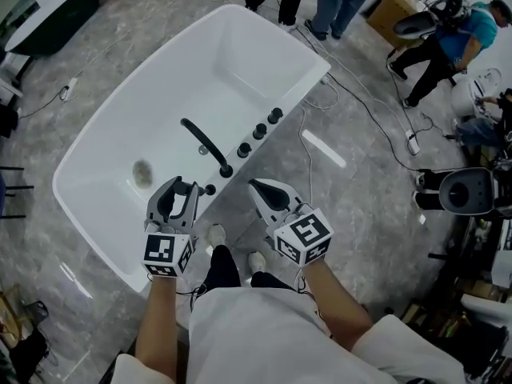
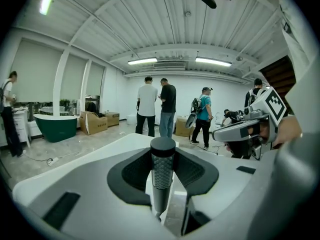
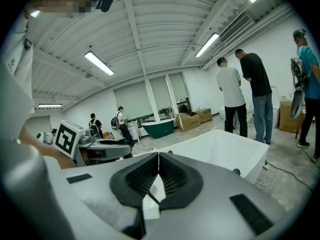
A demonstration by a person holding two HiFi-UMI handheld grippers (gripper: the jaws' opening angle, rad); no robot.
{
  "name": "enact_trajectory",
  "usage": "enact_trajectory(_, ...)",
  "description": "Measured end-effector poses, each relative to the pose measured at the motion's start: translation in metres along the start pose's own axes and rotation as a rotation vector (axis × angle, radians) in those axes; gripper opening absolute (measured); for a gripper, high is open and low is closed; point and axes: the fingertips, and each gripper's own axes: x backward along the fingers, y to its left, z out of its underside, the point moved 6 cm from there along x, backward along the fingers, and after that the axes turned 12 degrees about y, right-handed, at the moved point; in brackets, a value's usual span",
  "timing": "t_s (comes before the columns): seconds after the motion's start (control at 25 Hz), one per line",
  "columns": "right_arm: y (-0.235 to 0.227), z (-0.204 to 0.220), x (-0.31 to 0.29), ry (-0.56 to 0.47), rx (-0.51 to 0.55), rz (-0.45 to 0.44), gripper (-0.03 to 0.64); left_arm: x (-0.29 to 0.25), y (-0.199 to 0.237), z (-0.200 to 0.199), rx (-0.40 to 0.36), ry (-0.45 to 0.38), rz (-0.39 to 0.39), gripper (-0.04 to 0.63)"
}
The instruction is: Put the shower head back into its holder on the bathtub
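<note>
Two close views settle what the head view leaves vague. My left gripper is clamped on the shower head, with its ribbed grey handle upright between the pads; from above that handle barely shows. My right gripper has its jaws pressed together with nothing in them. Only the head view shows the whole bathtub. It has a drain in its floor, and on the near rim a black spout, three knobs and a small black fitting just beside my left gripper. I cannot tell whether that fitting is the holder.
</note>
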Motion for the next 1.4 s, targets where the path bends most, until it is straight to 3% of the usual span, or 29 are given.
enact_trajectory(1.4,-0.009,0.082,-0.041,0.138,-0.09,0.047,0.017,-0.097,0.021,0.11,0.037,0.197,0.056,0.144)
